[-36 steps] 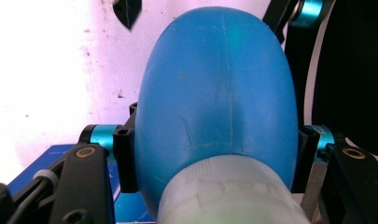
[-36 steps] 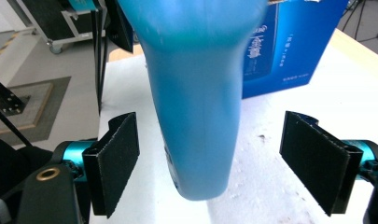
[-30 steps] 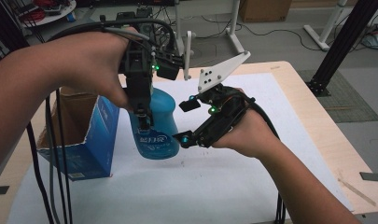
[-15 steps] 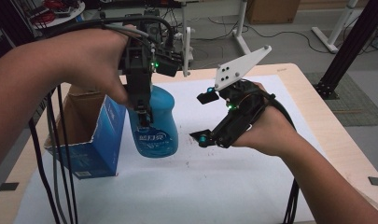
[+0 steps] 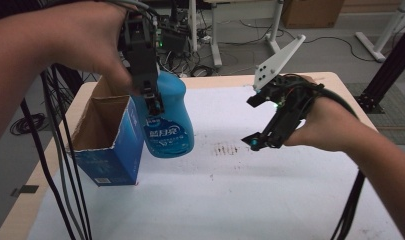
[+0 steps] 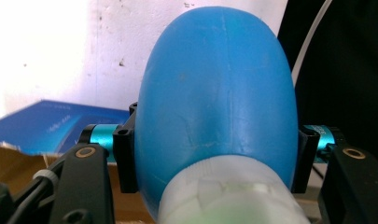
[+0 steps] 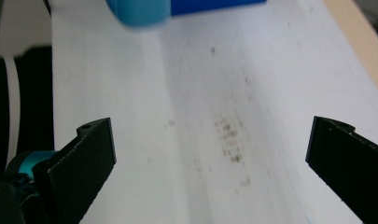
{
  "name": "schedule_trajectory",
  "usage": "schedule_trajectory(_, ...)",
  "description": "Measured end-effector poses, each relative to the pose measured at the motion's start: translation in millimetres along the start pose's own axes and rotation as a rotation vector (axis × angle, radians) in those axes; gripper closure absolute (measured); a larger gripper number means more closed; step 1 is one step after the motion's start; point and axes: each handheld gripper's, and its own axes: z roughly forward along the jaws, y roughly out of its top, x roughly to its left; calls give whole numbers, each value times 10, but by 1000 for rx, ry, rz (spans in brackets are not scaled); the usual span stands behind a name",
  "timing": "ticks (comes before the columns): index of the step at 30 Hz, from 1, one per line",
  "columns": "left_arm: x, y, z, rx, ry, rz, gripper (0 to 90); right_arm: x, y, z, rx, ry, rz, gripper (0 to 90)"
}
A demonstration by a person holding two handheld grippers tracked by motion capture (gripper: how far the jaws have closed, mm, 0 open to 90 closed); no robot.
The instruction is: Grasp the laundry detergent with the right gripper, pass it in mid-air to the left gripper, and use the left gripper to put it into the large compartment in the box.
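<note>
Now the bottle is clamped by the left gripper beside the box; the right gripper, just opened wide and empty, is held well apart.

The right hand-held gripper has just been opening; its black jaws stand wide apart with nothing between them, above the white, speckled bench. At 11 o'clock: the rounded blue plastic bottle; at 12 o'clock, the dark blue cardboard box.

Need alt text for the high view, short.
The left gripper holds a blue bottle in the air beside an open blue carton on a white-covered table. The right gripper, jaws open and empty, hovers apart from the bottle.
</note>
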Motion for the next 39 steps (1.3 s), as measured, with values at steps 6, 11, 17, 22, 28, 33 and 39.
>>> schedule_trajectory(6,92,-206,-212,-36,-25,-222,380,-124,-22,-129,115,-25,-15,6)
schedule_trajectory(11,173,-413,-330,-52,2,-428,380,-174,-62,-170,135,-31,-16,6)
schedule_trajectory(17,259,-645,-435,-93,27,-661,380,-200,-83,-138,151,-29,-23,6)
schedule_trajectory(22,350,-851,-475,-92,49,-838,380,-205,-70,-118,149,-33,-27,6)
schedule_trajectory(28,468,-1077,-482,-88,65,-967,380,-210,-65,-110,146,-37,-30,6)
schedule_trajectory(33,528,-1200,-458,-74,78,-1030,380,-218,-70,-100,153,-44,-22,6)
schedule_trajectory(39,597,-1272,-335,-51,75,-1046,380,-231,-80,-96,155,-44,-12,6)
